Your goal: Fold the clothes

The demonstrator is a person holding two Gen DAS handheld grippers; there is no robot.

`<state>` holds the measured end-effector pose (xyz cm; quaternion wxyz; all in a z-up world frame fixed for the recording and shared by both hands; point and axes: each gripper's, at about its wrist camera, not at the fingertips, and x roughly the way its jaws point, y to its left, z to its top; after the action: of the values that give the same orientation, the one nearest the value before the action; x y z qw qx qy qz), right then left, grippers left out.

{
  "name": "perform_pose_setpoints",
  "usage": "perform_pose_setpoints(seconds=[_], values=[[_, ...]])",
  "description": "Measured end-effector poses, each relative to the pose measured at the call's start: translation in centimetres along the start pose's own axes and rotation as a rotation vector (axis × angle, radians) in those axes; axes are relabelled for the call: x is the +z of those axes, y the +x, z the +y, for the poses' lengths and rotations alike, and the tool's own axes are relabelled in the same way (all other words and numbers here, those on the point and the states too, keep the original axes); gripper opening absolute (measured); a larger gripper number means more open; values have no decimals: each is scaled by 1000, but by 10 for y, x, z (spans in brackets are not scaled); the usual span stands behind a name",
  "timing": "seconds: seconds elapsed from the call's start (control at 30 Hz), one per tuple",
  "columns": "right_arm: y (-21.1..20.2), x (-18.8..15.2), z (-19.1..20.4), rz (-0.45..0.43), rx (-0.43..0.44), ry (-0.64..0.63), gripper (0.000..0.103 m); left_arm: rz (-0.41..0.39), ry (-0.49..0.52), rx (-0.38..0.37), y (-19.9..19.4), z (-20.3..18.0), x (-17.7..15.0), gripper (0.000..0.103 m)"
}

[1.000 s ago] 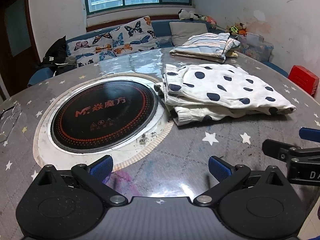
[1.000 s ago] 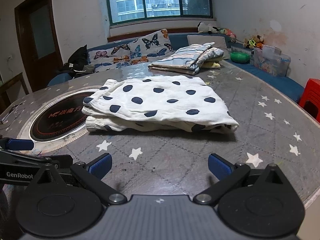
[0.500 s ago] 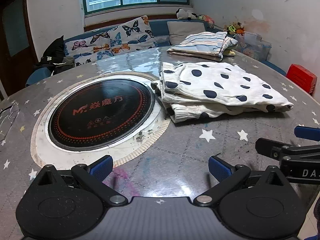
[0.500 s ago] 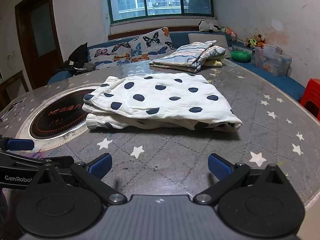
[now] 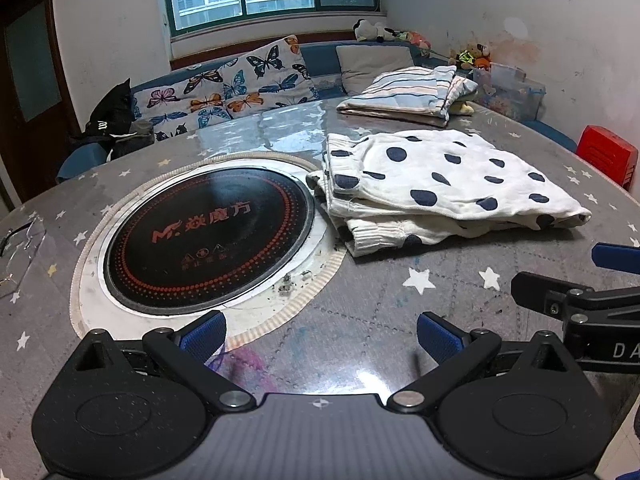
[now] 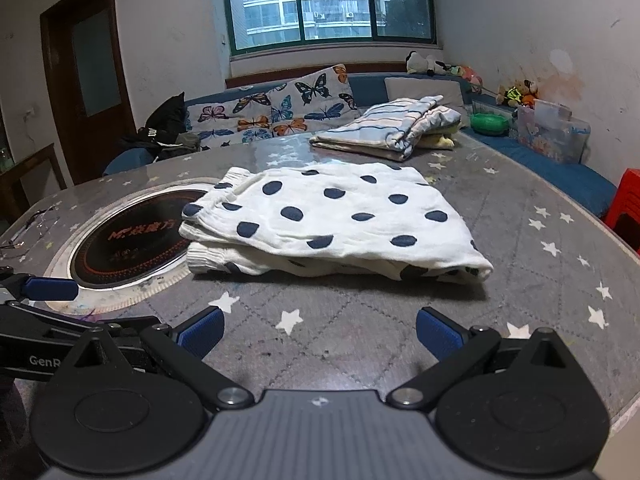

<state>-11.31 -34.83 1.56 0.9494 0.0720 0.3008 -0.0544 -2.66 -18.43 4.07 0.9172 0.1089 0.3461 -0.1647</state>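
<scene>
A white garment with dark blue dots (image 5: pixel 444 184) (image 6: pixel 340 220) lies folded flat on the grey star-patterned table (image 5: pixel 360 320) (image 6: pixel 352 320), just right of the round black cooktop (image 5: pixel 208 236) (image 6: pixel 136 236). Behind it rests a folded striped garment (image 5: pixel 408 94) (image 6: pixel 388 128). My left gripper (image 5: pixel 320 336) hovers open over the table's near edge, nothing between its blue pads. My right gripper (image 6: pixel 320 334) is open too, short of the dotted garment. Each gripper shows at the edge of the other's view.
Eyeglasses (image 5: pixel 20 240) lie at the table's left edge. A bench with butterfly cushions (image 5: pixel 240 80) runs behind the table, with a black bag (image 5: pixel 112 116) on it. A red stool (image 5: pixel 608 156) stands at the right. A green bowl (image 6: pixel 488 122) and plastic box (image 6: pixel 552 134) sit on the bench.
Both grippers have drifted slightly, so the dotted garment sits a little higher and closer in both views. The clothes themselves have not moved. Both stay open.
</scene>
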Motion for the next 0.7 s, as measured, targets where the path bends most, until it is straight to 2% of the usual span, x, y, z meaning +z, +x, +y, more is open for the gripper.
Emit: perform_pose_setpoints(seconds=[0.7], values=[[-7,6,-5,-24,-11,-3,103,-8,-2,10,-6,-1,7,103]])
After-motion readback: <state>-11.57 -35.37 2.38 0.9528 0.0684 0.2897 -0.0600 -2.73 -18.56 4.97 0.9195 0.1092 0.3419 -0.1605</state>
